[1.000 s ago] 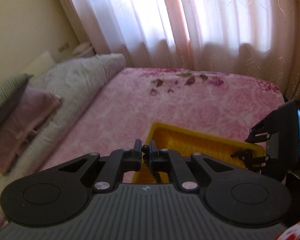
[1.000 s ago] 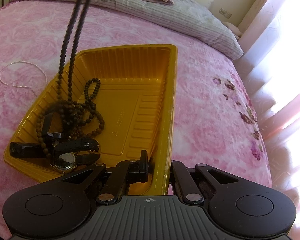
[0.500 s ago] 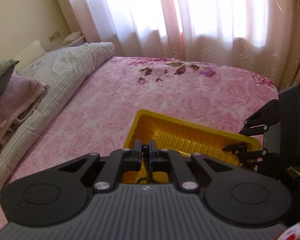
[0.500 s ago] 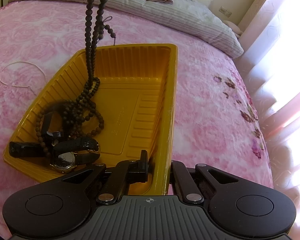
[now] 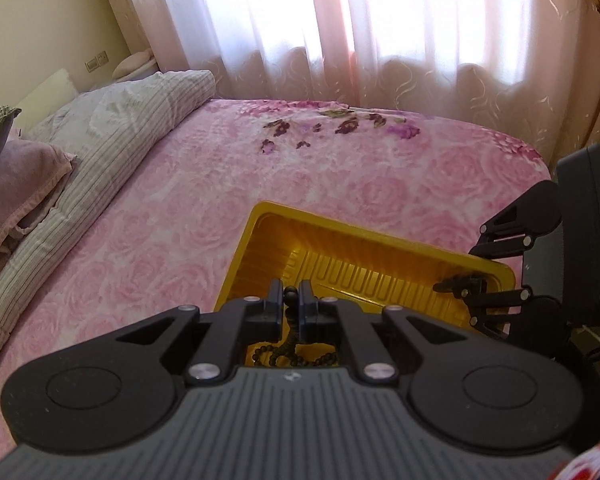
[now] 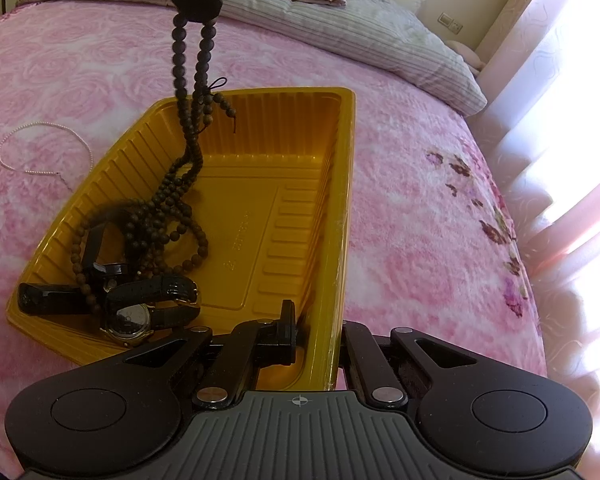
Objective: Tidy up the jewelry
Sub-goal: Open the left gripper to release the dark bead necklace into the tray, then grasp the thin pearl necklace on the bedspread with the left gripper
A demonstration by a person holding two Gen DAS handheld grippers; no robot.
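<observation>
A yellow plastic tray (image 6: 346, 184) lies on the pink bedspread. My right gripper (image 6: 319, 330) is shut on its near right wall, one finger inside and one outside. My left gripper (image 5: 290, 300) hangs over the tray's left half, shut on a dark bead necklace (image 6: 188, 120). The necklace's lower loops lie coiled on the tray floor, and its upper part still hangs from the left gripper (image 6: 198, 4). In the left wrist view the necklace (image 5: 288, 344) drops below the fingertips into the tray (image 5: 380, 246). Two black-strapped watches (image 6: 134, 314) lie in the tray's near left corner.
A thin pale bead chain (image 6: 40, 148) lies on the bedspread left of the tray. A striped bolster (image 5: 112, 152) and pillows (image 5: 20, 176) line the head of the bed. Curtains (image 5: 380, 40) hang beyond the far edge. The right gripper (image 5: 460, 286) shows at the tray's far corner.
My left gripper has come down over the tray, and more of the dark necklace now rests coiled on the tray floor. The right gripper has stayed put on the tray wall.
</observation>
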